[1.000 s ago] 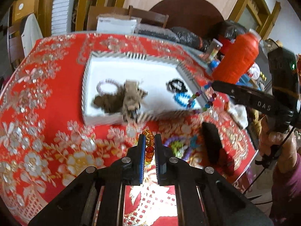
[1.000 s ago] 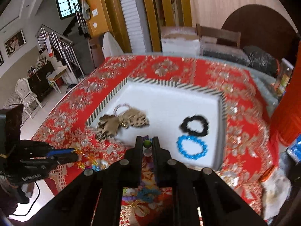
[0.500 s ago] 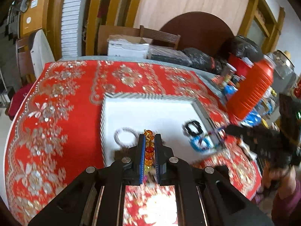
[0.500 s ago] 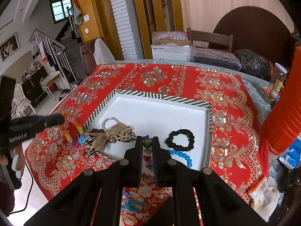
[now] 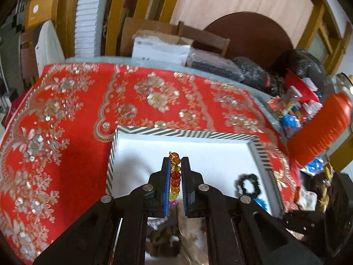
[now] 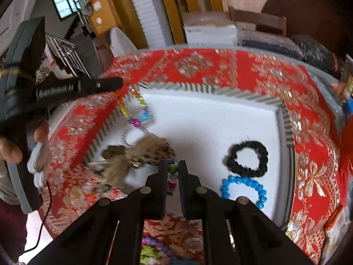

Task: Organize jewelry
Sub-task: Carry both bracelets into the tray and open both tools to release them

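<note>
A white tray with a striped rim (image 5: 183, 133) (image 6: 242, 92) lies on the red tablecloth. My left gripper (image 5: 175, 161) is shut on a multicoloured bead bracelet (image 5: 174, 181) and holds it above the tray's left part; in the right wrist view the bracelet (image 6: 134, 108) dangles from that gripper (image 6: 119, 82). My right gripper (image 6: 172, 165) is shut on another bead bracelet (image 6: 172, 168) over the tray's near edge. In the tray lie a black scrunchie (image 6: 247, 158), a blue bead bracelet (image 6: 242, 190) and leopard-print bows (image 6: 141, 154).
More bead bracelets (image 6: 154, 249) lie on the cloth in front of the tray. An orange container (image 5: 320, 128) and clutter stand at the table's right. Boxes (image 5: 161, 48) and chairs stand behind the table.
My left gripper has lifted its bracelet off the cloth and moved forward over the tray's left part. My right gripper has kept its bracelet over the tray's near edge.
</note>
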The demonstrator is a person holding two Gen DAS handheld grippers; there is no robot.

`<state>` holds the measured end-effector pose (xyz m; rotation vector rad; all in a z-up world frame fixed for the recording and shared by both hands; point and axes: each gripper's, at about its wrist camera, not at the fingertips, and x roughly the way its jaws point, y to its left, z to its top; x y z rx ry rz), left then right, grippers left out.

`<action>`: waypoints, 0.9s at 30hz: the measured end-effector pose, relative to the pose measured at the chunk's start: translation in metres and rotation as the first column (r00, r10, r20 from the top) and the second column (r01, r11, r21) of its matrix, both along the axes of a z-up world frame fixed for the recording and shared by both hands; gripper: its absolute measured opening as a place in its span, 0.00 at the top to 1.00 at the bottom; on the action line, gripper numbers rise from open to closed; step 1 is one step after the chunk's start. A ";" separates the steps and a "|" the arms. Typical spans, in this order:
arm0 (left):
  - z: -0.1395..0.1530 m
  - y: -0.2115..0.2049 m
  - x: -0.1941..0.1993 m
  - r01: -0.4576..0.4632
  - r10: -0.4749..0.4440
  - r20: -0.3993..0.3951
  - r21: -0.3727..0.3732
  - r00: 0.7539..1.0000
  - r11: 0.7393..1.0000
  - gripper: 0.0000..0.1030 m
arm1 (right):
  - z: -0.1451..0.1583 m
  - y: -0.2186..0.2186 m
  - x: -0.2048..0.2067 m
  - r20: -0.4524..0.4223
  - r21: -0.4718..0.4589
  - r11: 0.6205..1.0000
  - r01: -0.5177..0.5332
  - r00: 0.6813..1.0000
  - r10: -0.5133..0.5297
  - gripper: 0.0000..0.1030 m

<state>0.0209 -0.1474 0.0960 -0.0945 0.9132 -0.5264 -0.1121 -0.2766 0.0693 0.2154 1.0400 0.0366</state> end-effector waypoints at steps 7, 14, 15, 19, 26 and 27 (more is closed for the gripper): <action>-0.043 0.009 0.021 -0.076 0.081 -0.063 0.078 0.995 0.994 0.98 | -0.029 -0.017 -0.002 -0.092 -0.046 0.998 0.042 0.995 -0.046 0.90; -0.045 0.017 0.018 -0.093 0.099 -0.058 0.099 0.993 0.991 0.80 | -0.034 -0.012 -0.003 -0.110 -0.055 0.998 0.021 0.994 -0.027 0.69; -0.043 0.017 0.015 -0.094 0.099 -0.047 0.104 0.994 0.990 0.79 | -0.034 -0.012 -0.003 -0.111 -0.056 0.998 0.021 0.993 -0.027 0.69; -0.039 0.018 0.007 -0.095 0.100 -0.035 0.109 0.994 0.990 0.78 | -0.031 -0.009 -0.006 -0.105 -0.072 0.997 0.027 0.994 -0.034 0.65; -0.023 0.018 -0.018 -0.094 0.092 0.020 0.131 0.996 0.987 0.78 | -0.014 -0.009 -0.016 -0.067 -0.068 0.996 0.050 0.996 -0.054 0.59; -0.020 0.018 -0.023 -0.091 0.088 0.032 0.131 0.996 0.987 0.78 | -0.011 -0.009 -0.018 -0.057 -0.066 0.996 0.058 0.996 -0.061 0.58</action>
